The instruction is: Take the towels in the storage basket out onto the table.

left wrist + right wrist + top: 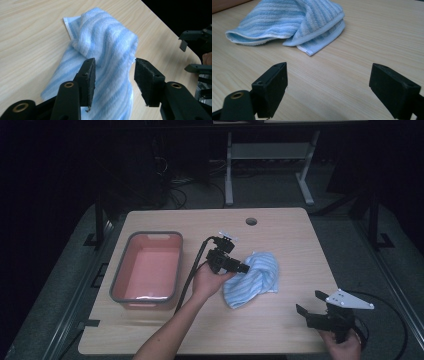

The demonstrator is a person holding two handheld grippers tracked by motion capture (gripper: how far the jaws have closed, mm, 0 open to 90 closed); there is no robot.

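A blue-and-white striped towel (252, 277) lies crumpled on the wooden table (280, 240), right of centre. My left gripper (244, 268) hangs over the towel's left part. In the left gripper view its jaws (115, 75) stand apart above the towel (107, 37), with the pads clear of the cloth. My right gripper (309, 302) is near the table's front right corner, wide open and holding nothing. In the right gripper view its jaws (328, 82) frame bare wood, with the folded towel (287, 22) farther off. The right gripper (192, 50) also appears past the table edge in the left gripper view.
A pink tub with a grey rim (118, 275) stands at the table's left. It looks empty. A round cable hole (251, 221) sits near the far edge. A cable (192, 270) trails from the left gripper beside the tub.
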